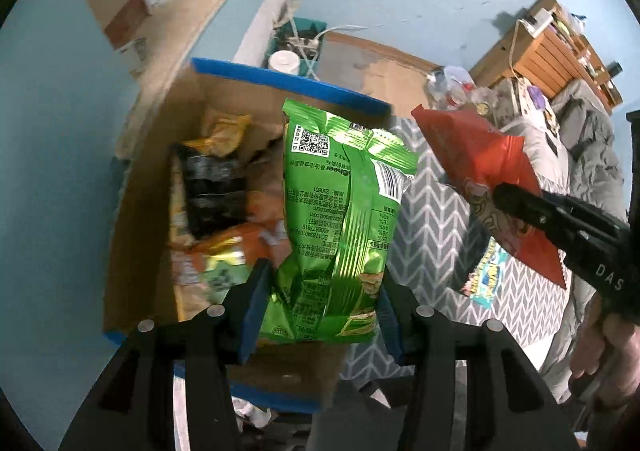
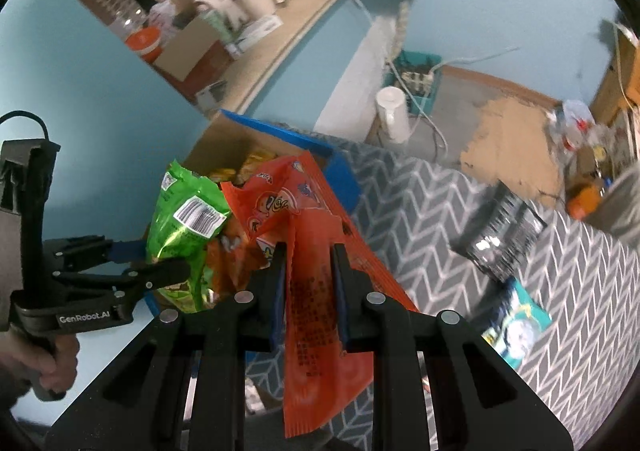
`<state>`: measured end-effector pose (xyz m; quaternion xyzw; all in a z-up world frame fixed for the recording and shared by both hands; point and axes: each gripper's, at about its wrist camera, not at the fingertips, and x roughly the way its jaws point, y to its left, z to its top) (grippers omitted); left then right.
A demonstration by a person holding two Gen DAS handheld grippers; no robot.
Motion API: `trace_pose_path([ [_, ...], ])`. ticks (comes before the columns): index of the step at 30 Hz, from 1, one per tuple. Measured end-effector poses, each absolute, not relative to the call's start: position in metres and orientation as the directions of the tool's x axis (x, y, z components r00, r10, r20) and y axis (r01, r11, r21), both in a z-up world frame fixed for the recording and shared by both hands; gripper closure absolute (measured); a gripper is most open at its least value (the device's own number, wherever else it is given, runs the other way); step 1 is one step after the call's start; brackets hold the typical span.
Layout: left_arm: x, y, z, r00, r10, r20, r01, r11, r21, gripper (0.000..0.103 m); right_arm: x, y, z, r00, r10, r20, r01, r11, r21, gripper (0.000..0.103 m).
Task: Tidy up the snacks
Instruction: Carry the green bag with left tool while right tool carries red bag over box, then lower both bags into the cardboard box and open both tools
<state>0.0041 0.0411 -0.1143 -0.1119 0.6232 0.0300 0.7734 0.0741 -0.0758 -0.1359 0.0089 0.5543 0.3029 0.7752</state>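
Observation:
My left gripper (image 1: 322,275) is shut on a green snack bag (image 1: 340,211), which hangs above a cardboard box with blue edges (image 1: 288,81). Several snack packs (image 1: 212,191) lie inside that box. My right gripper (image 2: 309,251) is shut on a red-orange snack bag (image 2: 316,311), pinched flat between its blue pads. In the left wrist view the red-orange bag (image 1: 472,155) and the right gripper (image 1: 516,199) are to the right of the box, over the patterned cloth. In the right wrist view the green bag (image 2: 184,227) and left gripper (image 2: 160,263) sit at left, over the box (image 2: 280,131).
A grey zigzag cloth (image 2: 460,243) covers the surface right of the box. On it lie a dark foil pack (image 2: 504,239) and a light blue pack (image 2: 516,327). A white cup (image 2: 392,111), cables and a teal bin (image 2: 416,79) stand behind the box. A hand (image 2: 48,363) holds the left gripper's handle.

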Motion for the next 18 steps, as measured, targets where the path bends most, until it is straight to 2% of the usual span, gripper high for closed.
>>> trace_pose_path([
  [18,-0.026,0.121,-0.121,0.23,-0.013,-0.973,-0.333,0.939,-0.091,0.053,0.106,0.056,-0.158,0.103,0.434,-0.895,-0.641,0.717,0.274,0.084],
])
